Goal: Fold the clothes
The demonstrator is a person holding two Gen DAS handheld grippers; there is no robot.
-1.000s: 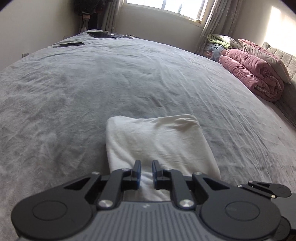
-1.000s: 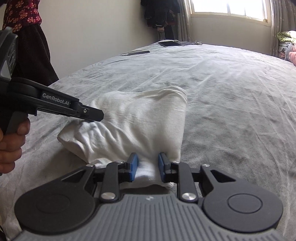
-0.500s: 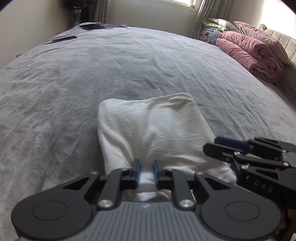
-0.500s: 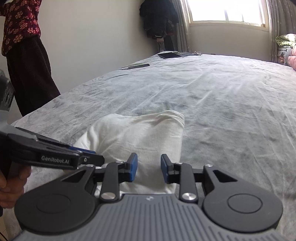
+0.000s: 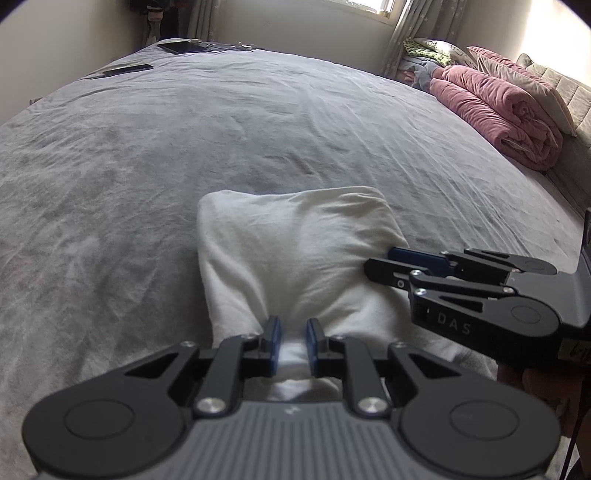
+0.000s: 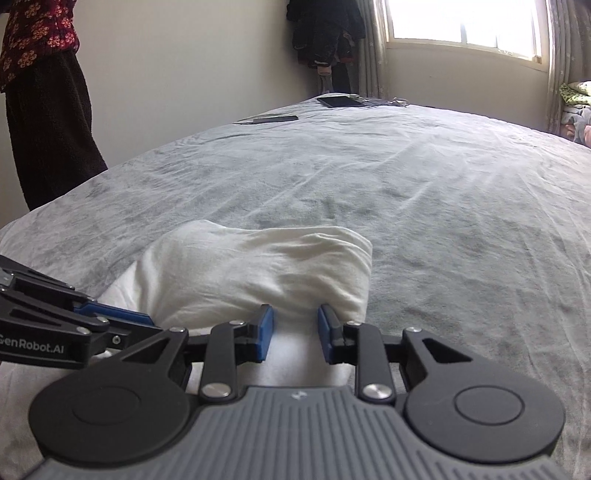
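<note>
A folded white garment [image 5: 295,251] lies as a thick pad on the grey bed [image 5: 258,129]. My left gripper [image 5: 291,341] is shut on its near edge, with cloth bunched between the blue pads. My right gripper [image 6: 295,336] has the garment [image 6: 258,266] filling the gap between its pads near the right corner. Its jaws are closing, and creases run to them. In the left wrist view the right gripper [image 5: 376,264] comes in from the right against the garment's side. The left gripper [image 6: 147,319] shows low on the left in the right wrist view.
A rolled pink quilt [image 5: 498,107] and pillows lie along the bed's right side. A tablet [image 5: 183,47] and a phone [image 5: 127,69] rest at the far end. A person [image 6: 44,92] stands by the bed's left edge. Dark clothes [image 6: 325,33] hang in the corner.
The right gripper has slid across the near edge and now shows beside the left one. Its jaws widened a little, then narrowed. The left gripper has kept its hold in place.
</note>
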